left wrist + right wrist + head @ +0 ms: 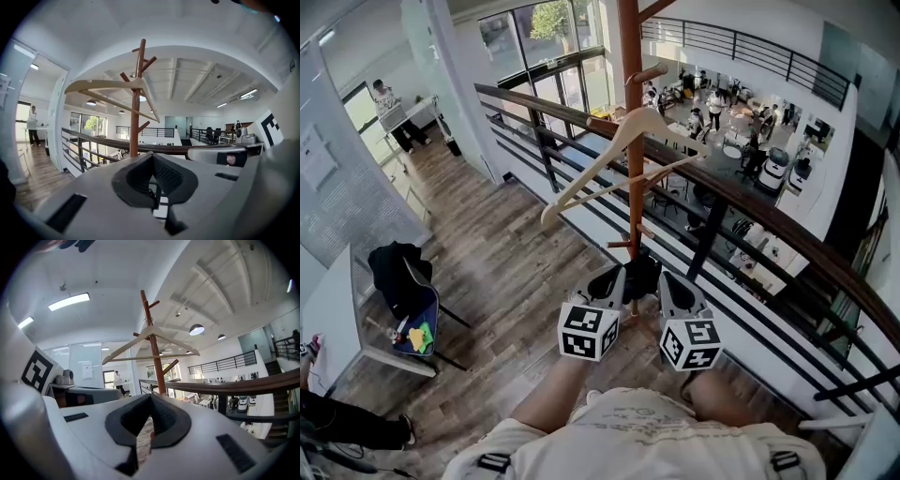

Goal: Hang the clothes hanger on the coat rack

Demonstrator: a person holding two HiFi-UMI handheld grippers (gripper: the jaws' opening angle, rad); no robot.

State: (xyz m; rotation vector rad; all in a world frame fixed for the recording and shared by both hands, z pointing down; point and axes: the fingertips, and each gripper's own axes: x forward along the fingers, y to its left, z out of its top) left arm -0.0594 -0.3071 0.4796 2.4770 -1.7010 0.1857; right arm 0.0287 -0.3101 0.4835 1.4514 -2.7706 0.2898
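A pale wooden clothes hanger hangs on a peg of the brown wooden coat rack, which stands by the railing. It hangs free of both grippers, well above them. My left gripper is low in front of my body, shut, with nothing between its pads. In the left gripper view the hanger and the rack pole rise above the gripper. My right gripper sits beside it, also shut and empty. The right gripper view shows the hanger on the rack.
A dark railing with a wooden handrail runs diagonally right behind the rack, with an open drop to a lower floor beyond. A chair with a black garment and a white table edge stand at the left. Wooden floor lies between.
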